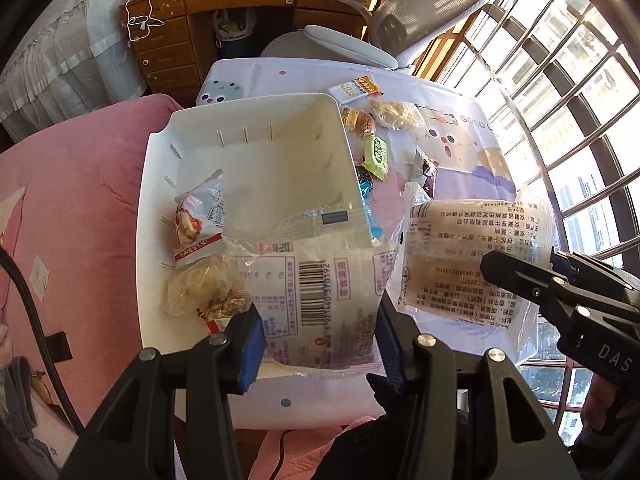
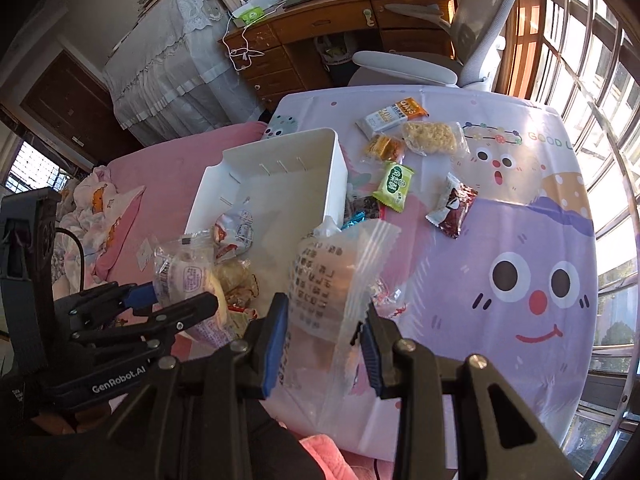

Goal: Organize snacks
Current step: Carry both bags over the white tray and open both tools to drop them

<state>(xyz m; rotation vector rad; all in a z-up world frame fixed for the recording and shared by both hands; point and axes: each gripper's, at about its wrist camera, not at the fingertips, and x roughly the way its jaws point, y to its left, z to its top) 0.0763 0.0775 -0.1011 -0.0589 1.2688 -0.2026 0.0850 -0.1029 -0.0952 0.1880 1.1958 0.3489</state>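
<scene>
The left gripper (image 1: 320,344) has its fingers clamped on a barcode packet (image 1: 316,292) over the white box (image 1: 160,184). The right gripper (image 2: 326,344) has its fingers clamped on a clear packet (image 2: 332,280) beside the box. More snacks (image 2: 394,186) lie on the desk (image 2: 520,220).

The other gripper's black arm (image 2: 120,380), left of the fingers, says "GenRobot.AI". Far ahead of the fingers, the tabletop cloth (image 2: 552,142) says "GOOD", and an orange snack bar (image 2: 394,116) says "OATS". The packet (image 1: 316,292) between the fingers has a barcode.
</scene>
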